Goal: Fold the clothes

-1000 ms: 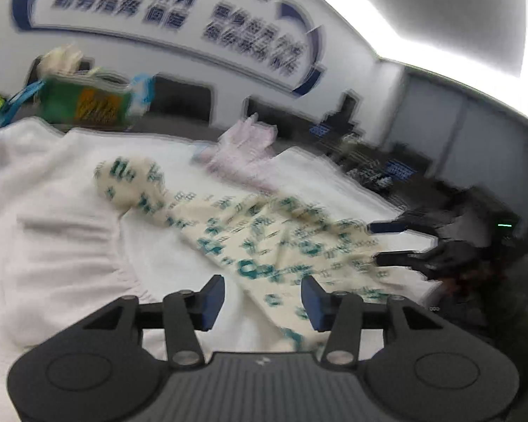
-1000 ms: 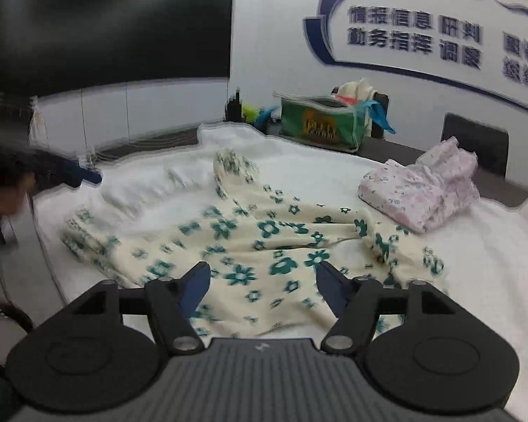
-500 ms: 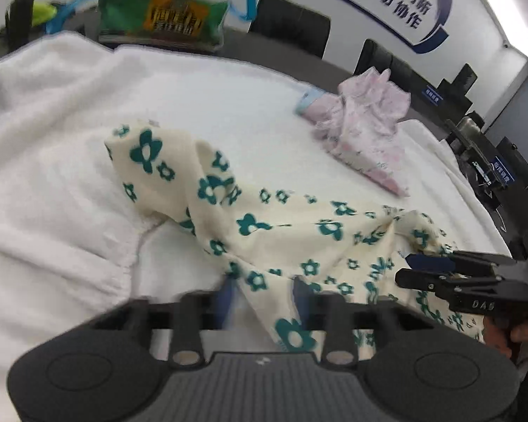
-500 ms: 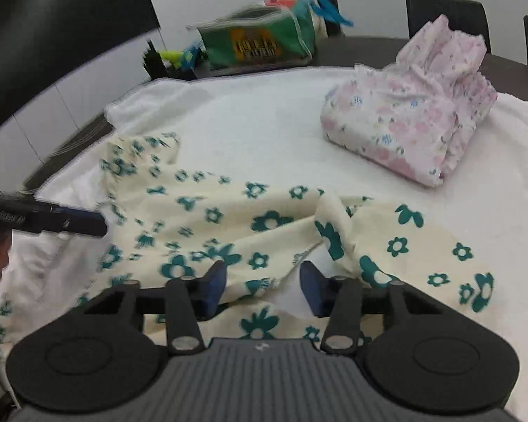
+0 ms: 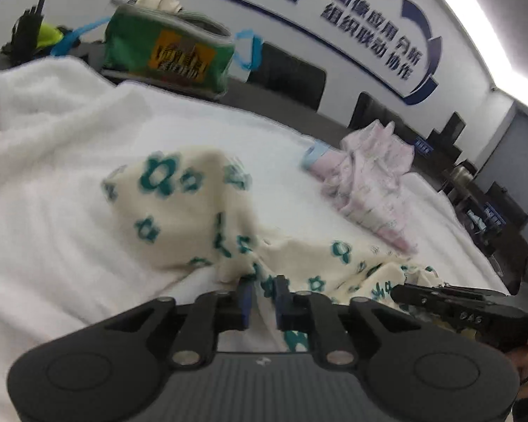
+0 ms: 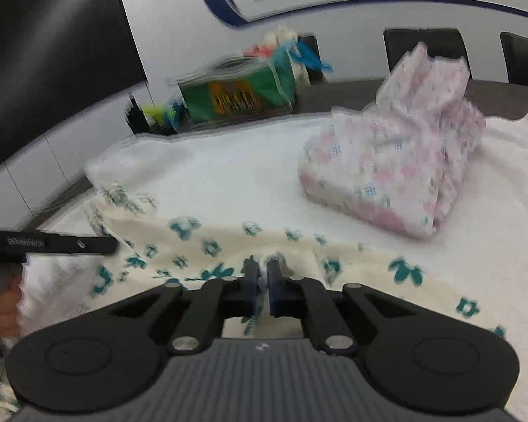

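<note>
Lying rumpled on white blanket (image 5: 52, 176): cream floral garment (image 5: 179, 211), soft, light, limp, likely sagging; best held at hems. Left gripper (image 5: 263, 297), right gripper (image 6: 260, 281) both pinch near edge. Pink garment (image 6: 397, 168) bundled beyond.

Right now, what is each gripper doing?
Left gripper: closed, pinching the cream garment with teal flowers.
Right gripper: closed on the same garment's edge.
</note>
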A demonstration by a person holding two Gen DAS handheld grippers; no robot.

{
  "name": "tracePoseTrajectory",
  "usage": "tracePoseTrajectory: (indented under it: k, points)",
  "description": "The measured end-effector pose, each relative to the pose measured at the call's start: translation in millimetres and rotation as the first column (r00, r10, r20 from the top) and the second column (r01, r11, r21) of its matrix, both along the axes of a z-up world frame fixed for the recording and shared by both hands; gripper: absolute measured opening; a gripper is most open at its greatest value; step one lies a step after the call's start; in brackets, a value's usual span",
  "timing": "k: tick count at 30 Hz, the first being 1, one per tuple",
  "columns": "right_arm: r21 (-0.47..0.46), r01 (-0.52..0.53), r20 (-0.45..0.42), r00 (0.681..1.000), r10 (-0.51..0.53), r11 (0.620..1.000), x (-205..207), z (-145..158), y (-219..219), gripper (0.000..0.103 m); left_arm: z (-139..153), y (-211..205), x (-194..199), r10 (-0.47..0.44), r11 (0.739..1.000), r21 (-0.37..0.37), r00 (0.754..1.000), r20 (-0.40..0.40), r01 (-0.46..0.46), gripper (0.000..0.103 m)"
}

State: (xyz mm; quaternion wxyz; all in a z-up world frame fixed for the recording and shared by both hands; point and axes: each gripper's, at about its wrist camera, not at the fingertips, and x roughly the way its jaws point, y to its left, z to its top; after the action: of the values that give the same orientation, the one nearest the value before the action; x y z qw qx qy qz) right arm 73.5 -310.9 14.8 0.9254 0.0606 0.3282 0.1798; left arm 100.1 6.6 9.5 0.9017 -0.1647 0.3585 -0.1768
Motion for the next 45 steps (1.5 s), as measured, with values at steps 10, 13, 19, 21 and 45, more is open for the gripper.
tracePoseTrajectory:
  k: [10, 13, 19, 21, 45]
  points:
    - [-0.122, 0.049, 0.224, 0.974, -0.021, 0.991, -86, 53, -30, 0.047, 50, 29, -139, -0.144, 0.981, 0.156, 0.966, 0.213, 0.112, 0.057]
    - [-0.220, -0.025, 0.230, 0.970, 0.077, 0.975, -126, 47, -30, 0.055, 51, 28, -197, -0.211, 0.966, 0.208, 0.937, 0.279, 0.155, 0.058]
    - [-0.343, -0.285, 0.234, 0.897, 0.376, 0.895, -202, 25, 1, 0.055, 30, 30, -248, -0.304, 0.948, 0.186, 0.902, 0.306, 0.257, 0.062]
    - [-0.358, -0.311, 0.216, 0.890, 0.402, 0.881, -214, 24, 4, 0.055, 24, 27, -255, -0.319, 0.933, 0.261, 0.904, 0.285, 0.246, 0.062]
    - [-0.297, -0.308, 0.137, 0.923, 0.359, 0.904, -241, 15, -27, 0.003, 20, 56, -242, -0.583, 0.769, 0.447, 0.788, 0.199, 0.457, 0.004]
